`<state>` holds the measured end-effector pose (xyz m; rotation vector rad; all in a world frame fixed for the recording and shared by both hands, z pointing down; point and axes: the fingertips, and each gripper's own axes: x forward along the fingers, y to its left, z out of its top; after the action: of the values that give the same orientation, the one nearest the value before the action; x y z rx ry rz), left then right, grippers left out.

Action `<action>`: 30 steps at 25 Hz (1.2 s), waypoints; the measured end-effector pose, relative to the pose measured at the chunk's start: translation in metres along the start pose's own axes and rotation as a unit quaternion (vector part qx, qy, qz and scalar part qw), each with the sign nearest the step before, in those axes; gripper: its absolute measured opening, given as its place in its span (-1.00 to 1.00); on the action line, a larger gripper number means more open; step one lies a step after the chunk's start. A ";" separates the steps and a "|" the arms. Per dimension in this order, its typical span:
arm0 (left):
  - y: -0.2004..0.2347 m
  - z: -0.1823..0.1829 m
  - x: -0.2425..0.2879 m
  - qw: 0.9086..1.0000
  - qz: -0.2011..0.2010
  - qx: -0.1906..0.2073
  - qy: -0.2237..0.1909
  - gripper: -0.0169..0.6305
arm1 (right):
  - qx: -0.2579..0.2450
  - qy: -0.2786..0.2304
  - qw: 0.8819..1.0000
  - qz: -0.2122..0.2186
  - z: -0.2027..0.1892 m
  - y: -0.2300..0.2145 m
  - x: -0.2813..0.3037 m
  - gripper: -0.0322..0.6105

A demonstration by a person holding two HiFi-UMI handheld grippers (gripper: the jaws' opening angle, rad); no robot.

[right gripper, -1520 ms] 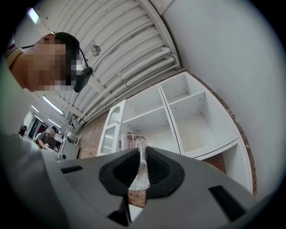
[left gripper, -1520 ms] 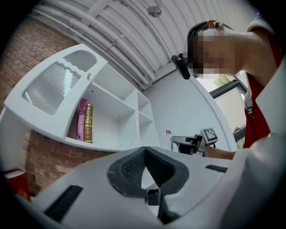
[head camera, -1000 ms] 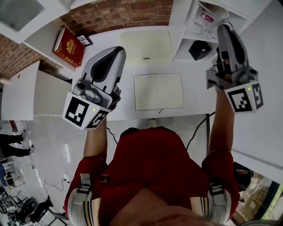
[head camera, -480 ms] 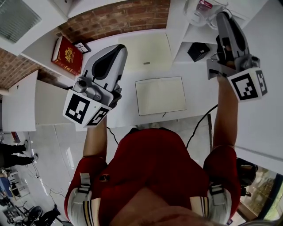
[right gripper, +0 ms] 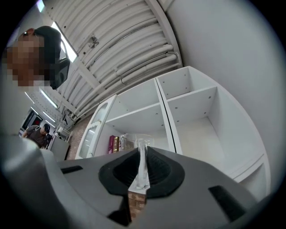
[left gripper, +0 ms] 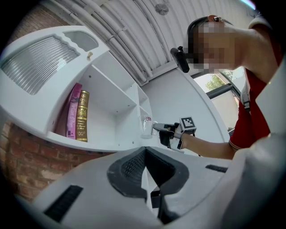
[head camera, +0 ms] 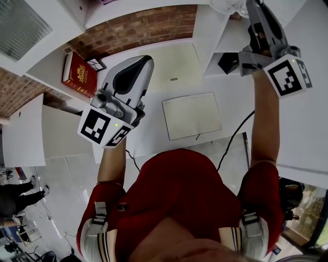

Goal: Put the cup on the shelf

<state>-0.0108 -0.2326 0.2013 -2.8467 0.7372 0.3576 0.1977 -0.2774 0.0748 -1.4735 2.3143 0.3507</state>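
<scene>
Both jaws of the right gripper [right gripper: 142,156] pinch the clear cup [right gripper: 129,142] facing the shelf [right gripper: 196,134]; the left gripper [left gripper: 144,154] is closed, empty.

cup [head camera: 228,5]: cut off by head view's top edge | books [left gripper: 76,117]: spine print too small to read

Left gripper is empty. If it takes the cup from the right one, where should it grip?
Probably the cup wall at the rim, coming from the side opposite the right gripper. The cup is upright, and that gripper is shut on one side of it, leaving the other side bare.
</scene>
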 end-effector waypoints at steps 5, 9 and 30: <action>0.014 0.001 -0.007 1.000 -0.010 -0.004 -0.004 -0.93 | -0.002 0.002 1.000 -0.013 -0.005 0.001 0.024 -0.82; 0.023 0.000 -0.011 1.000 -0.016 -0.008 -0.005 -0.93 | -0.005 0.009 0.999 -0.039 -0.016 -0.006 0.041 -0.82; 0.050 -0.018 -0.021 0.999 -0.030 -0.032 -0.006 -0.93 | -0.049 0.055 0.988 -0.139 -0.067 -0.040 0.086 -0.81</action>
<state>-0.0498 -0.2705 0.2190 -2.9169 0.6478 0.3962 0.1888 -0.3911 0.0967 -1.8788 2.1590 0.3157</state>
